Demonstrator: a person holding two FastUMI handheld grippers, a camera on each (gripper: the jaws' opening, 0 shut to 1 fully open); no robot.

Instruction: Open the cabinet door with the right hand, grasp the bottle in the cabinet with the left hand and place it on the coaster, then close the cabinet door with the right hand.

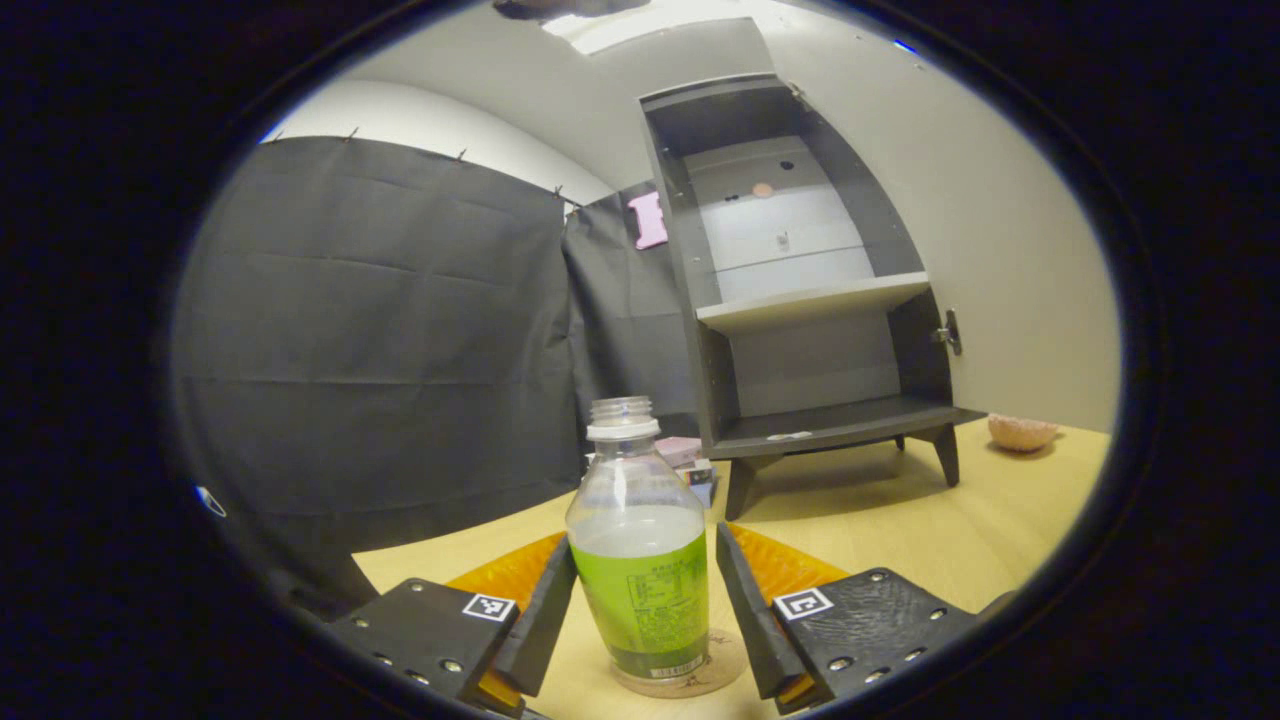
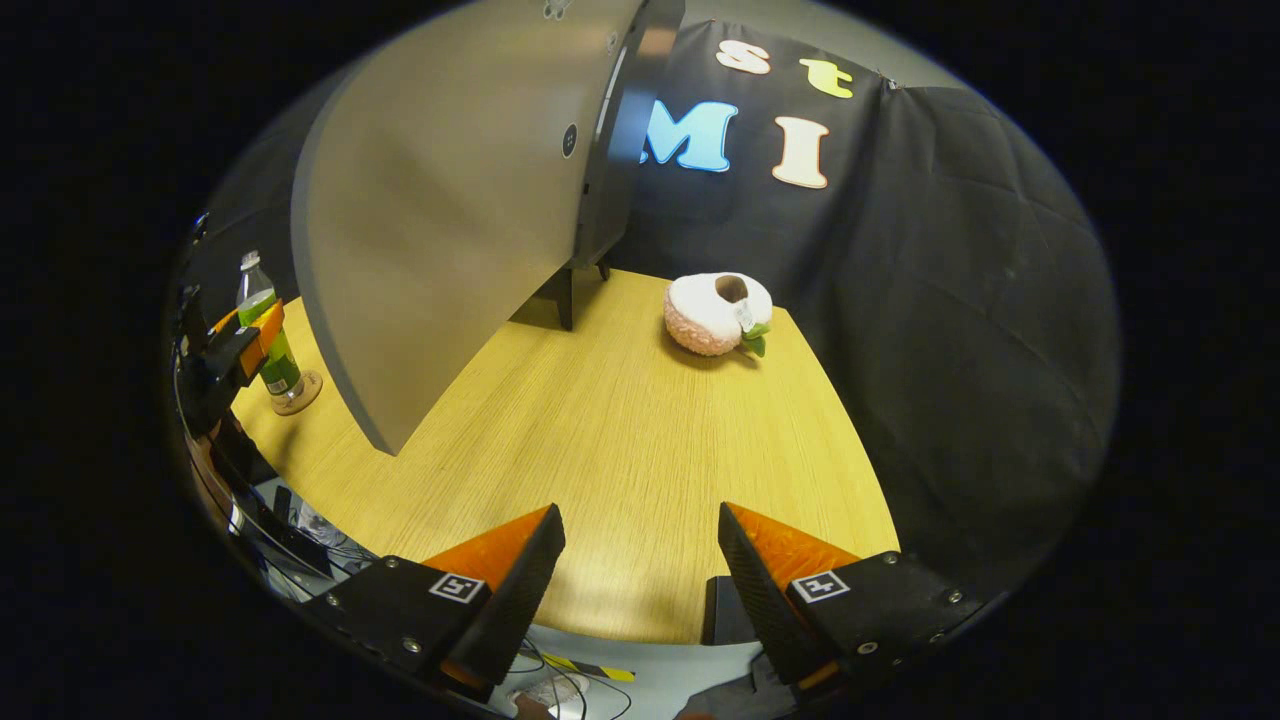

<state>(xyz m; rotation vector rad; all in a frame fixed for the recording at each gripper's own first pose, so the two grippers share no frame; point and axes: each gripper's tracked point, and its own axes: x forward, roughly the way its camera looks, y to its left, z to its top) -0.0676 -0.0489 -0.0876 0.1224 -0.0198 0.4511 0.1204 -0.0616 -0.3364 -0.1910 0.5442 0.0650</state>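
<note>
Green-labelled bottle (image 1: 640, 560) upright on coaster (image 1: 722, 668) | between open left gripper (image 1: 645, 600) fingers

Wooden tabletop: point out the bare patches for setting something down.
Broadest: light wooden tabletop between the open grey cabinet door, fluffy pink-and-white plush toy and right tongs. Crowded: the corner with the green-labelled clear bottle on its round coaster.

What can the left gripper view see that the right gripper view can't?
Left gripper view: the inside of the open cabinet, with its shelf bare, and the left gripper open around the bottle, its fingers beside the bottle but apart from it.

Right gripper view: the outside of the open door, and the right gripper open over the table, holding nothing.

Both: the bottle standing on the coaster, the wooden table, and the pink plush toy.
</note>
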